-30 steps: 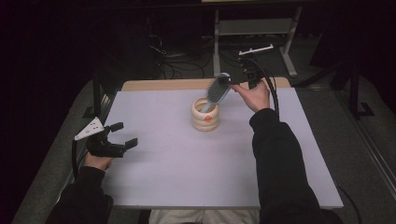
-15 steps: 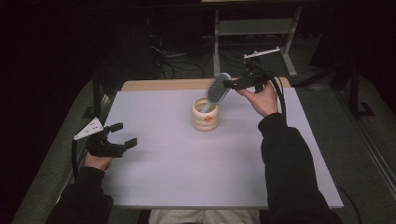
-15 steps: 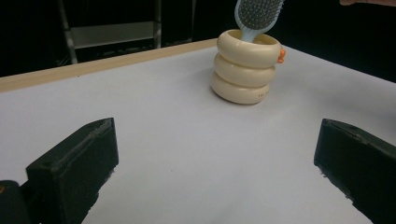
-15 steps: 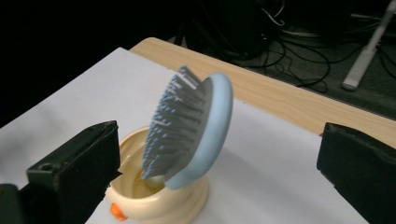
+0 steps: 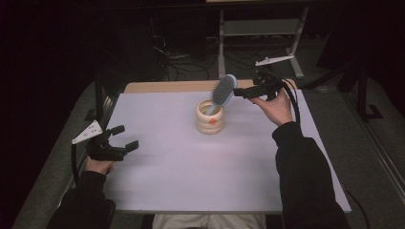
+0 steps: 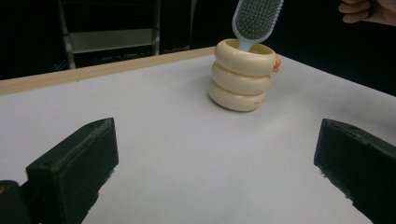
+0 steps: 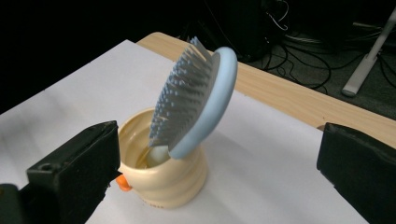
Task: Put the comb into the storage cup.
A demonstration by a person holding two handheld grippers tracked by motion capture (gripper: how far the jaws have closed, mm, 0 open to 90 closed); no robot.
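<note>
At the near left edge of the surface, the left gripper rests low in a hand, its jaws wide apart and pointing across toward the cup. Farther back, that cream ribbed cup stands upright with a blue hairbrush leaning in it, handle down, bristled head tilted toward the right. Beyond it, the right gripper is held raised just beside the brush head, forearm reaching forward, jaws spread and holding nothing.

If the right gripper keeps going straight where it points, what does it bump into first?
Probably the hairbrush: its bristled head leans out of the cream cup, straight ahead between the right gripper's open jaws. Depth is hard to judge.
</note>
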